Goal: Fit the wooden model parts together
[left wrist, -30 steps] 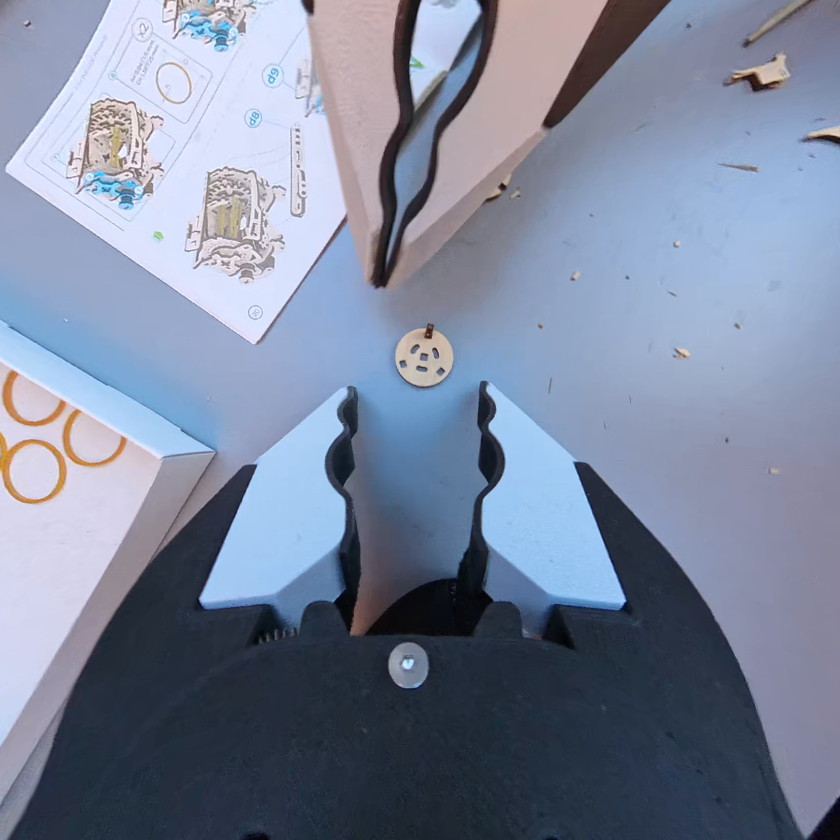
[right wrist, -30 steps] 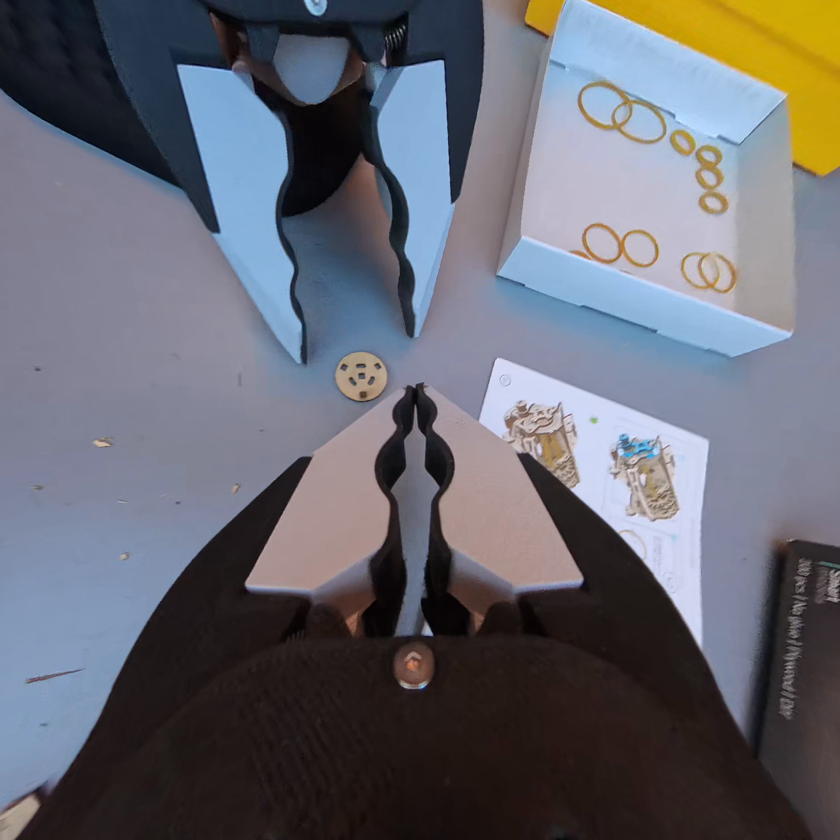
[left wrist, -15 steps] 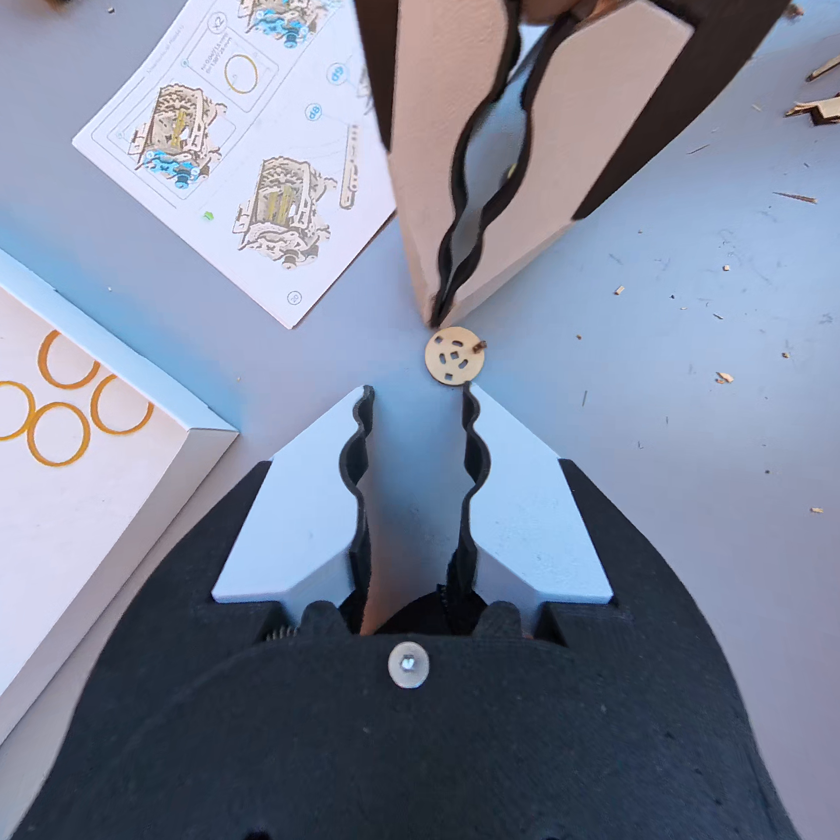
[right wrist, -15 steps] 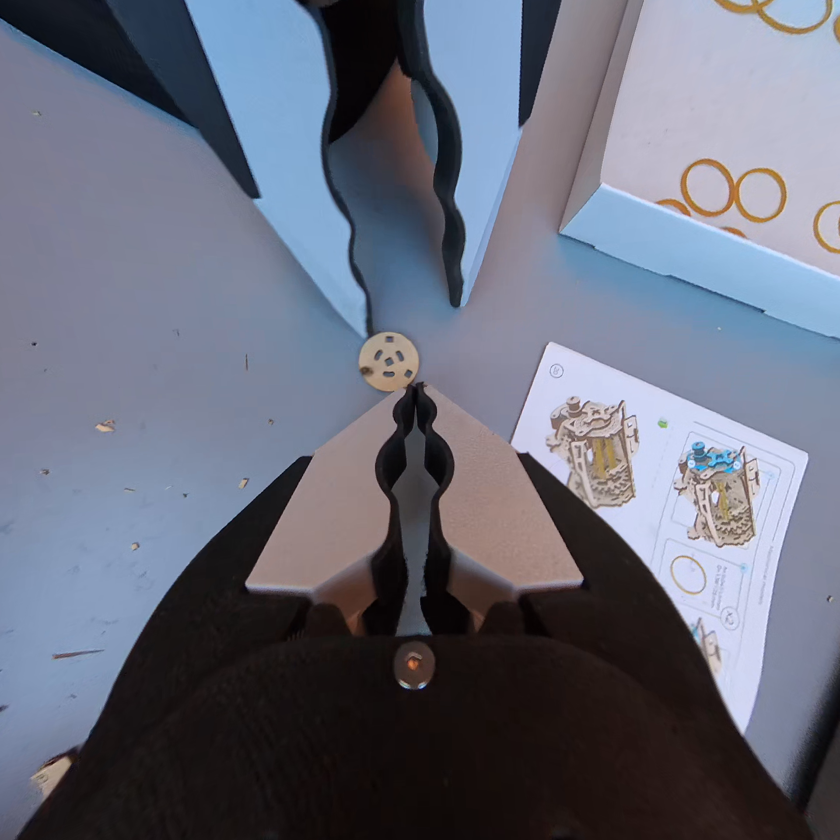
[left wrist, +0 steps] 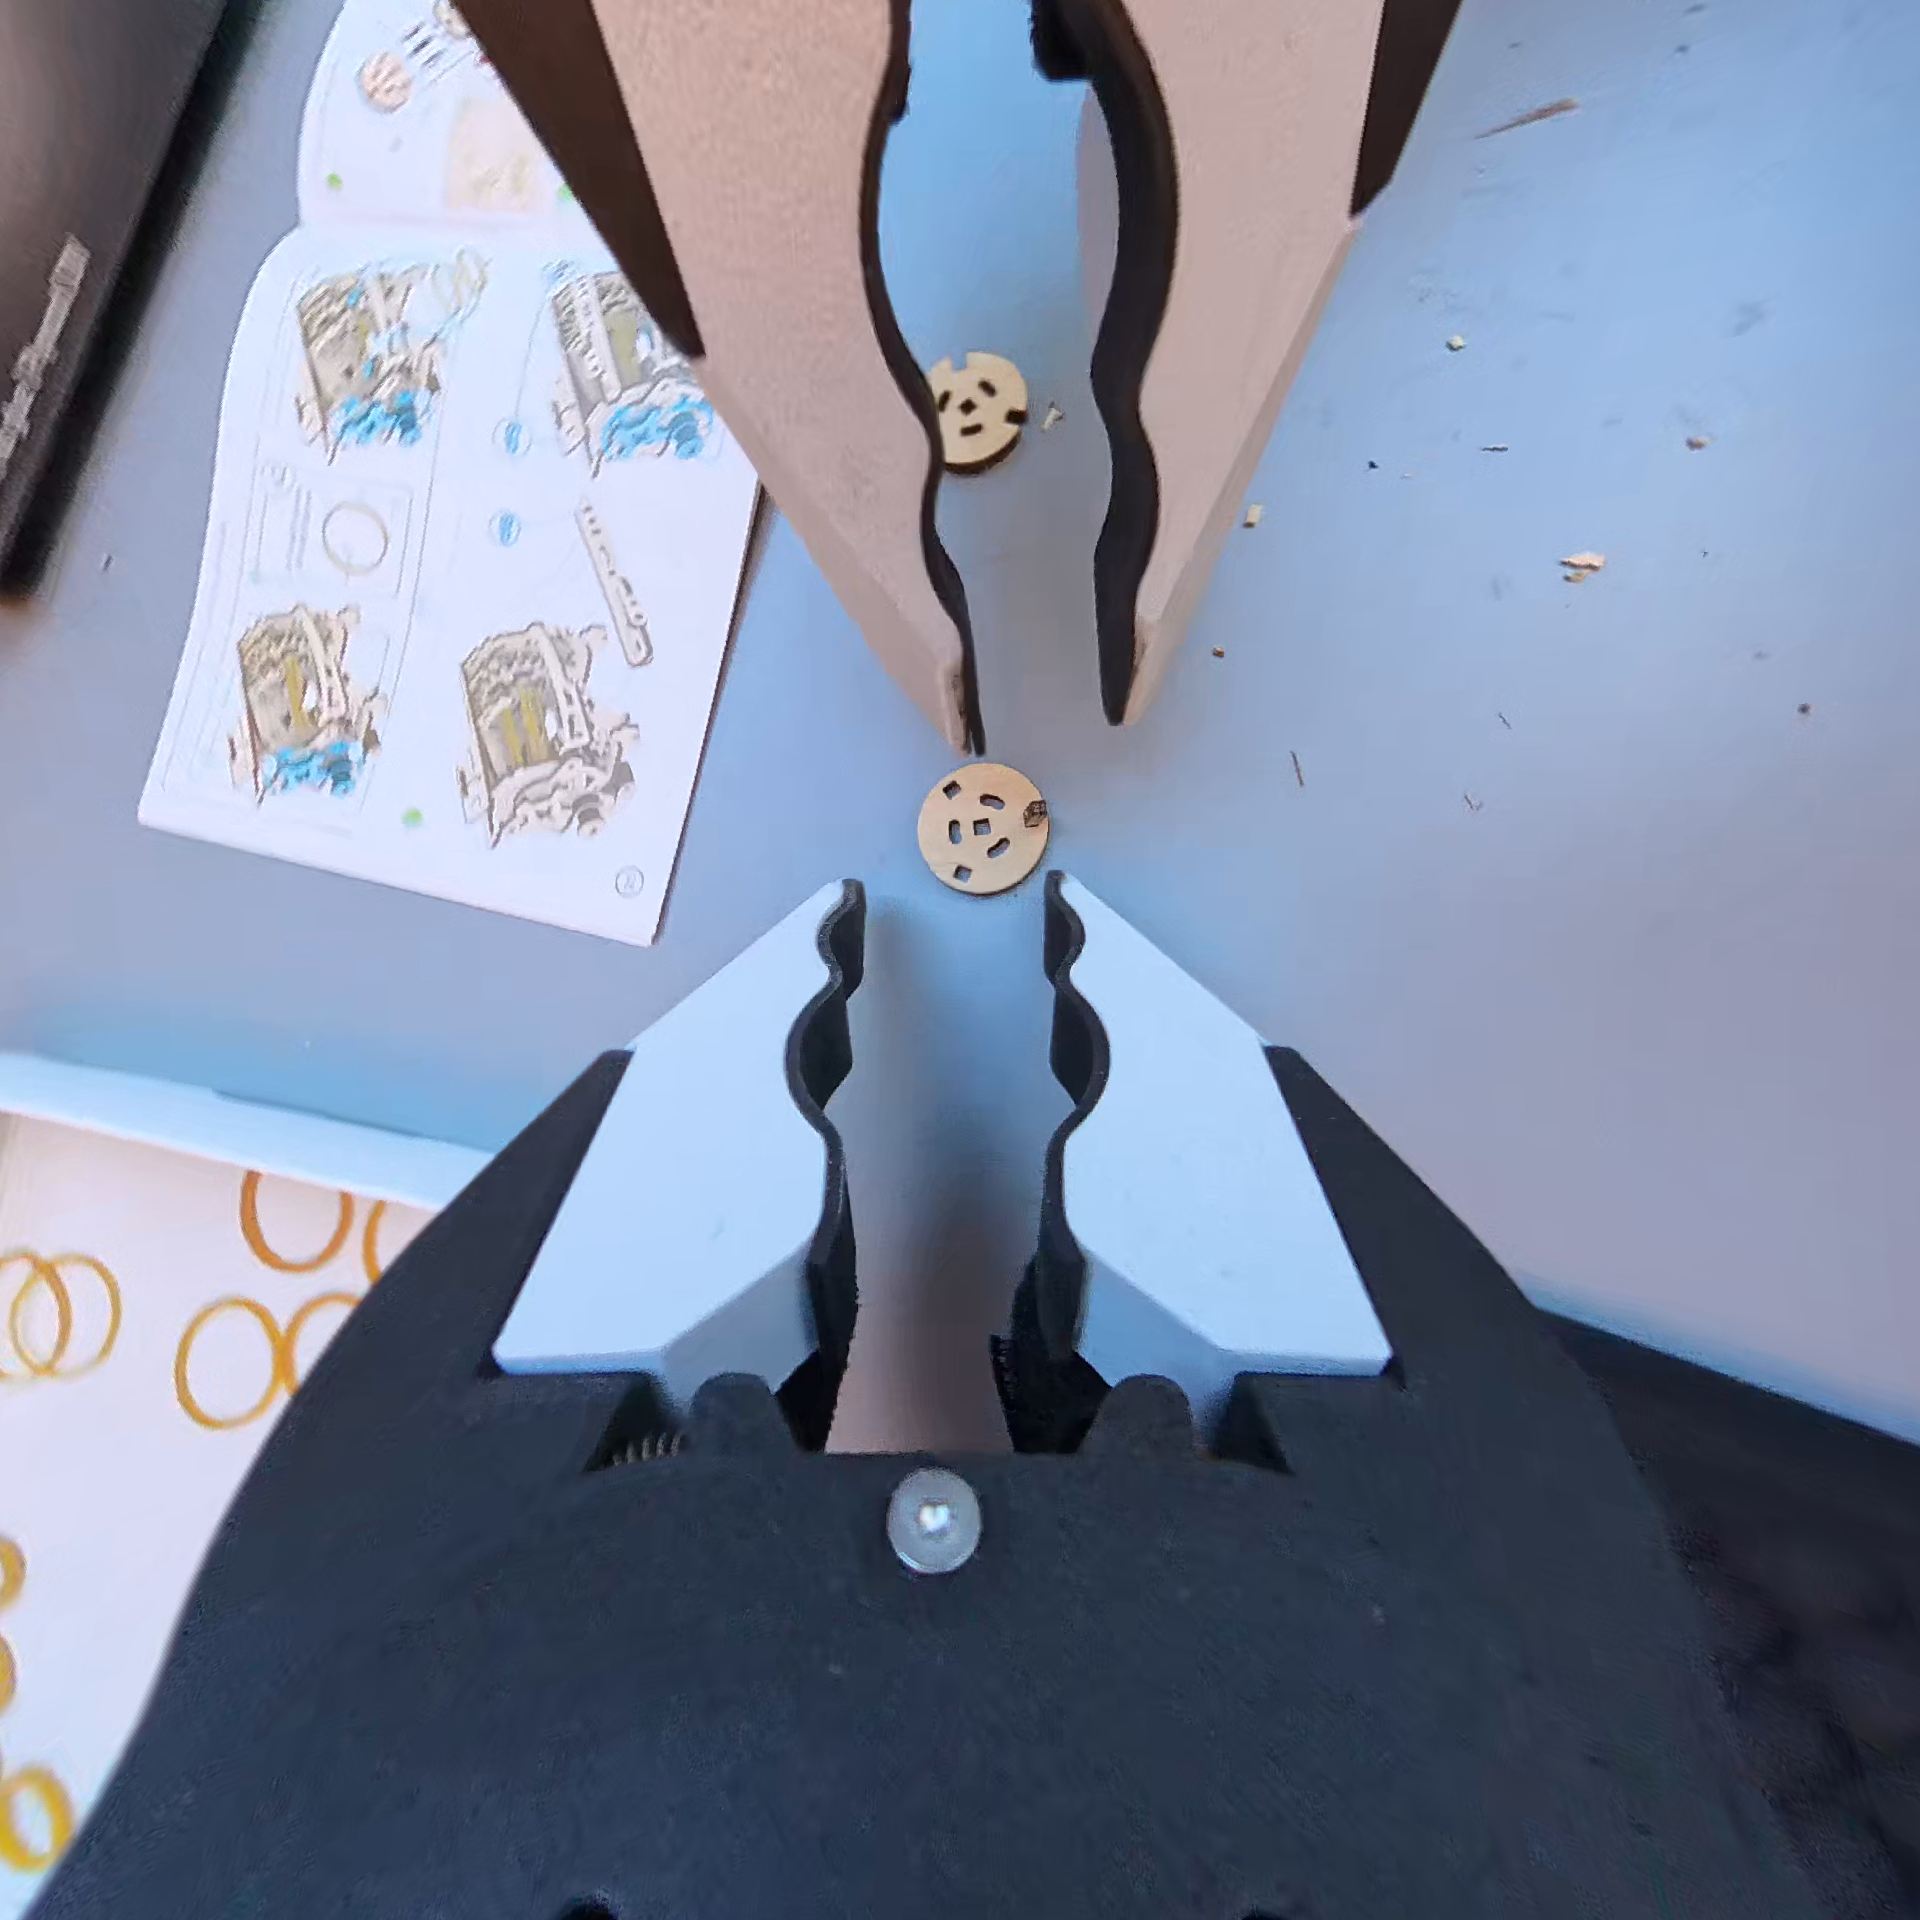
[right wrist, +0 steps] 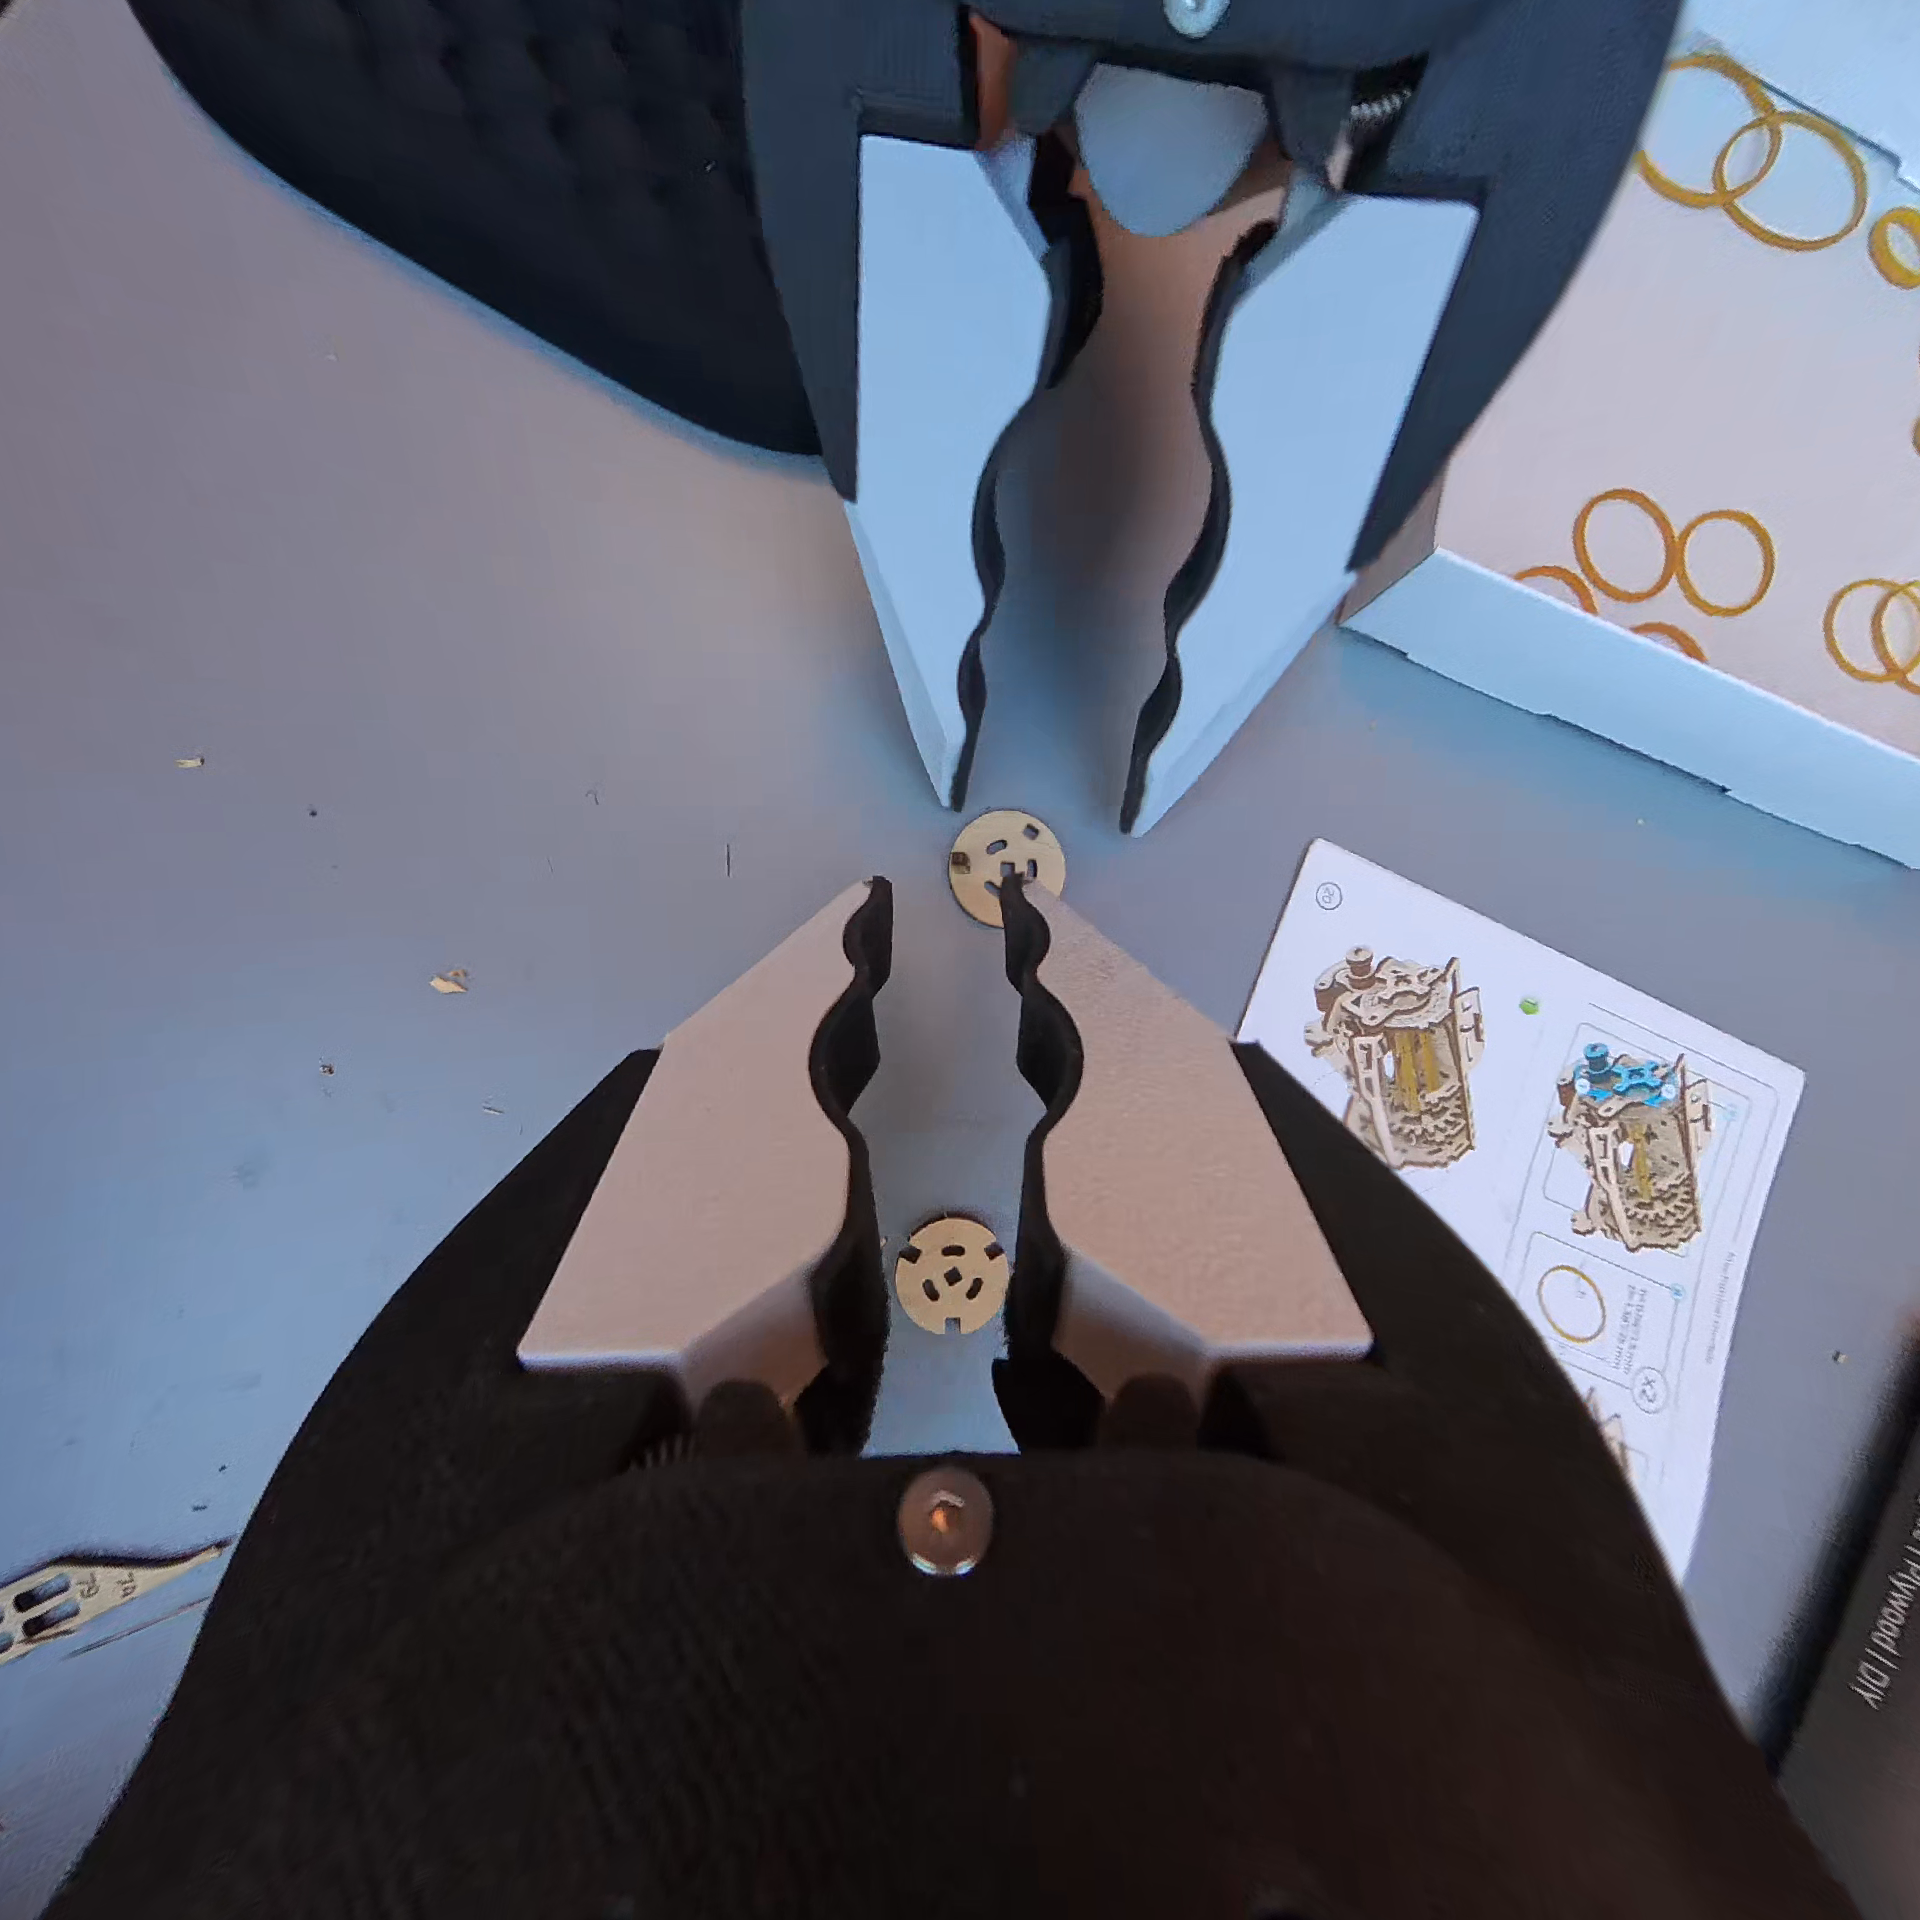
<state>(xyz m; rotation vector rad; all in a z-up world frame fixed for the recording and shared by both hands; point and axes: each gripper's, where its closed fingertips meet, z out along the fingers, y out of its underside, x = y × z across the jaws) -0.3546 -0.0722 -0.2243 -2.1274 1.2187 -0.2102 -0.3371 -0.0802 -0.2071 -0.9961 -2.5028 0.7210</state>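
Note:
A round wooden disc [left wrist: 983, 828] with small cut-outs lies flat on the grey table, with a tiny dark peg at its edge. My left gripper [left wrist: 953, 883] is open, its tips just short of the disc. My right gripper [left wrist: 1039, 722] faces it from the far side, also open. In the right wrist view the right gripper [right wrist: 943, 885] has one fingertip touching or over the disc [right wrist: 1008, 862], and the left gripper [right wrist: 1041, 812] stands just beyond. A second notched wooden disc [right wrist: 951, 1288] lies on the table between the right fingers, untouched; it also shows in the left wrist view [left wrist: 977, 412].
An instruction sheet [left wrist: 416, 623] lies left of the discs. A white box [left wrist: 208, 1101] holding several yellow rings is at the near left. A black box [left wrist: 62, 260] sits at the far left. Wood scraps [left wrist: 1579, 564] dot the table at the right. Less than 4 cm separates the two grippers' tips.
My right gripper has opened, and a second disc now lies on the table between its fingers. Both grippers have drawn closer around the first disc.

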